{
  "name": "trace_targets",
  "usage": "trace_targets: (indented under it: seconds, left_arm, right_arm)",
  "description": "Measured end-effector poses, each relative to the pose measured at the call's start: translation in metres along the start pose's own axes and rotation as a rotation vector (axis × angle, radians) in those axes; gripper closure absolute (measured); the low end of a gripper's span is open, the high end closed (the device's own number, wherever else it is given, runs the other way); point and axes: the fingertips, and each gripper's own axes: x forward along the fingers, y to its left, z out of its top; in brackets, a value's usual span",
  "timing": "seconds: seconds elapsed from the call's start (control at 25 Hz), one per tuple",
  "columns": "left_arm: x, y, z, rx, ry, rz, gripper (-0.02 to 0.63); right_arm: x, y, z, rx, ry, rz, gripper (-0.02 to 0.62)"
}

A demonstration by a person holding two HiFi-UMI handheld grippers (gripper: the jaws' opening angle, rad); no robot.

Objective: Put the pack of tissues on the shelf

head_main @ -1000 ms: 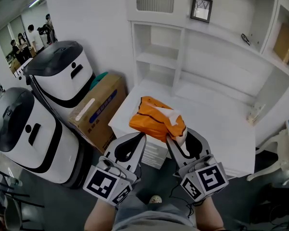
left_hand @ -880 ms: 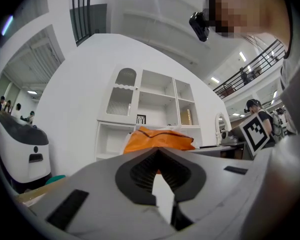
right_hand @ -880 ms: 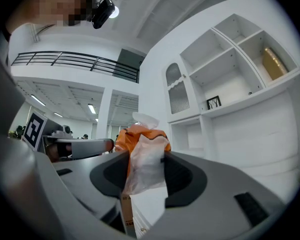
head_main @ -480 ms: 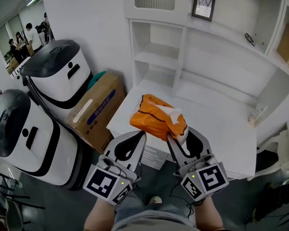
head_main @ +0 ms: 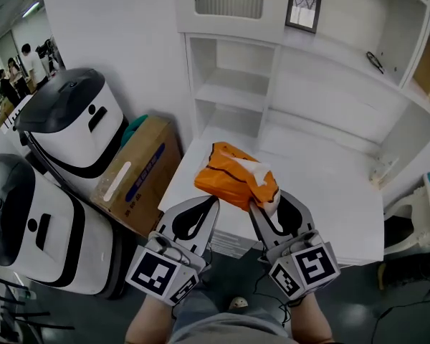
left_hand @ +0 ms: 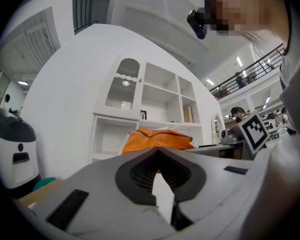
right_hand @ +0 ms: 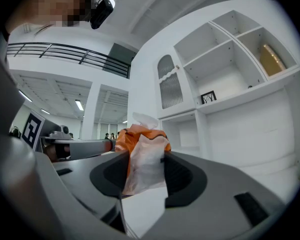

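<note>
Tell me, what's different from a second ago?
Hardly anything moved. The view drifted a bit, so the white machines slid toward the left edge. The right claw still pinches the orange tissue pack, the left claw stays by its edge, and the pack is still above the desk, not on the shelf.

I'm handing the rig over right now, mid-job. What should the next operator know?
Right gripper: shut on one end of the orange tissue pack, held in the air above the white desk.
Left gripper: shut, empty, tips just beside the pack.
Done: pack is lifted.
Left: carry it to the shelf ahead, set it down, release.
</note>
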Motion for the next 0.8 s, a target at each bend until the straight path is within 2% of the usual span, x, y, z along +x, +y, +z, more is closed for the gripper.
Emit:
trace_targets:
  seconds: [0.8]
  left_arm:
    - [0.036,0.076,-0.006,-0.030,0.004,-0.178,0.571]
  right_arm:
    - [0.068,-0.005,-0.006,0.013,0.004,-0.182,0.403]
